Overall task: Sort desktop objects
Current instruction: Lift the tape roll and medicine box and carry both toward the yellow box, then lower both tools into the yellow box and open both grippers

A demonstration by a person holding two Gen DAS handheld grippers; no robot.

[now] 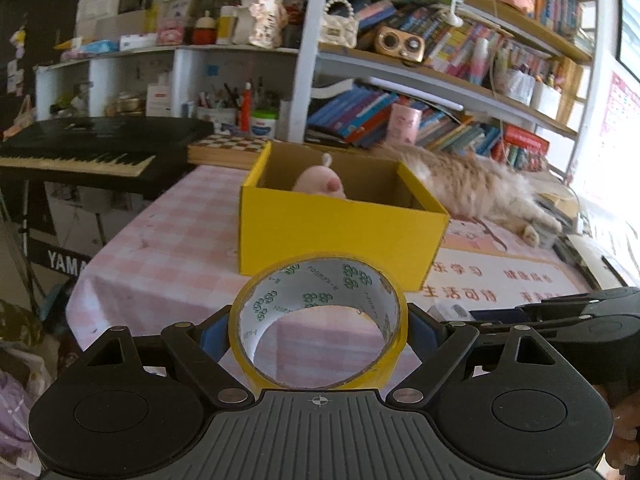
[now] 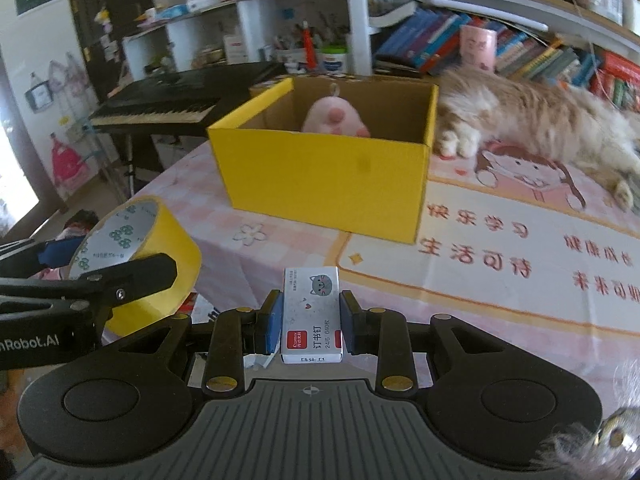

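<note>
Pink-checked tablecloth ahead: left gripper clamps a tape roll, right gripper pinches a staple box; the yellow box lies straight ahead of both, seemingly nearer the left.

Glossy yellow tape roll with paper core, matt cardboard box, printed cloth table cover
</note>
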